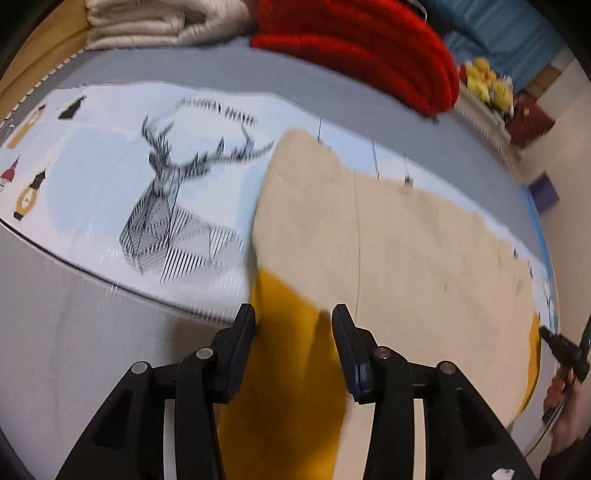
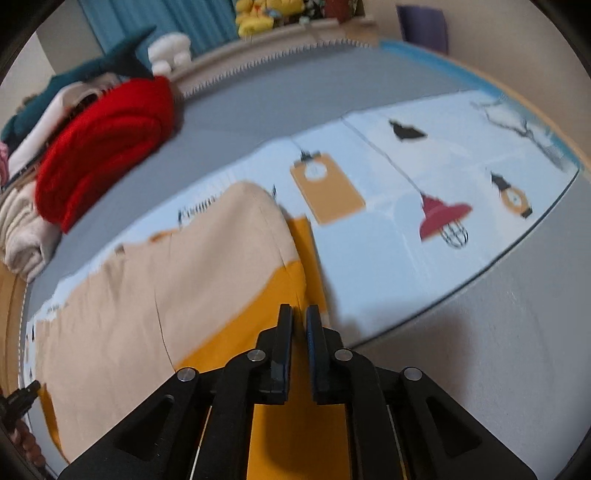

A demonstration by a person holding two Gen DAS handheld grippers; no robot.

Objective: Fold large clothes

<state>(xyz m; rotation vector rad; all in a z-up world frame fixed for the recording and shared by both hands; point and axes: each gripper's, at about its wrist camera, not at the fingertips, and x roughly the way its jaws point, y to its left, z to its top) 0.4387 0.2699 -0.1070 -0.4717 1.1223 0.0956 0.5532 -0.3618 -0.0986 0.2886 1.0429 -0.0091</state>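
Two claws [image 1: 293,317] [image 2: 299,317] over beige-and-yellow garment [image 1: 406,251]

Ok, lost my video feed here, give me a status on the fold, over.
Left claw open over the garment's yellow part. Right claw nearly shut, grip unclear. Garment beige side up on the printed sheet. Red blanket stacked behind, not blocking.

Red knit pile [image 1: 369,48] beside cream folded blanket [image 1: 162,22]; yellow plush toys [image 1: 487,85] on ledge behind

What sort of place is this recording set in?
Probably a bedroom or home room: folded blankets, cream and red, piled at the back of a cloth-covered surface, with yellow plush toys on a ledge behind.
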